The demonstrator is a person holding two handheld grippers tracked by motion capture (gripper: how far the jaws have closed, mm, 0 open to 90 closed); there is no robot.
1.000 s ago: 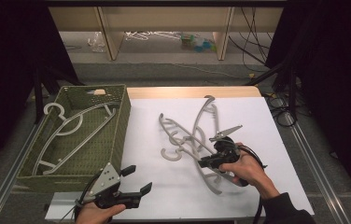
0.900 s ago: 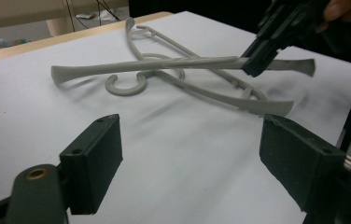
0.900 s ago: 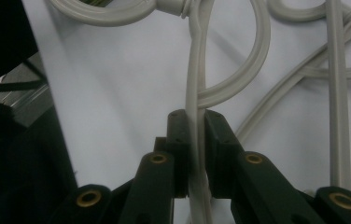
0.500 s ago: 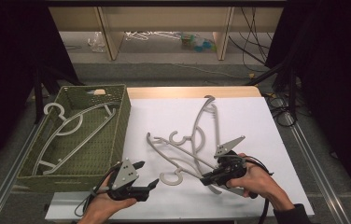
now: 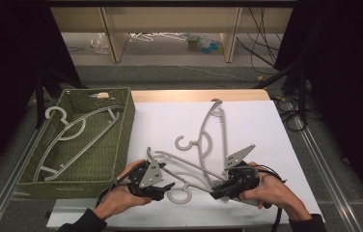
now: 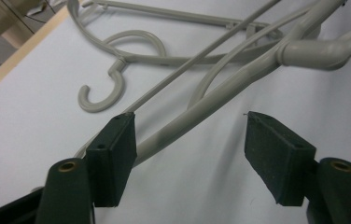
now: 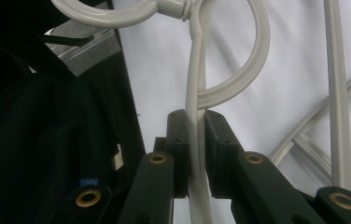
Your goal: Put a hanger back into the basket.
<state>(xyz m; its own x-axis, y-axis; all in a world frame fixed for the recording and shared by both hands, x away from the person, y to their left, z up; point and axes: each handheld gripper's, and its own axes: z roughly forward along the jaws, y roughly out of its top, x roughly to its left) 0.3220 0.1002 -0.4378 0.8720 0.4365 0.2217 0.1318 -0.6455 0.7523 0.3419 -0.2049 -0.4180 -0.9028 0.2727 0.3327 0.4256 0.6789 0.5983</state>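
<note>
Near the surface's front edge, right gripper fingers clamp the grey hanger; left gripper fingers, just closing, straddle its arm without pressing

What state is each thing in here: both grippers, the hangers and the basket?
Right gripper: shut on near hanger.
Left gripper: open, jaws just been closing around the near hanger's arm, one pad touching it.
Far hanger: flat on the table, ungripped.
Basket: holds one hanger.
</note>
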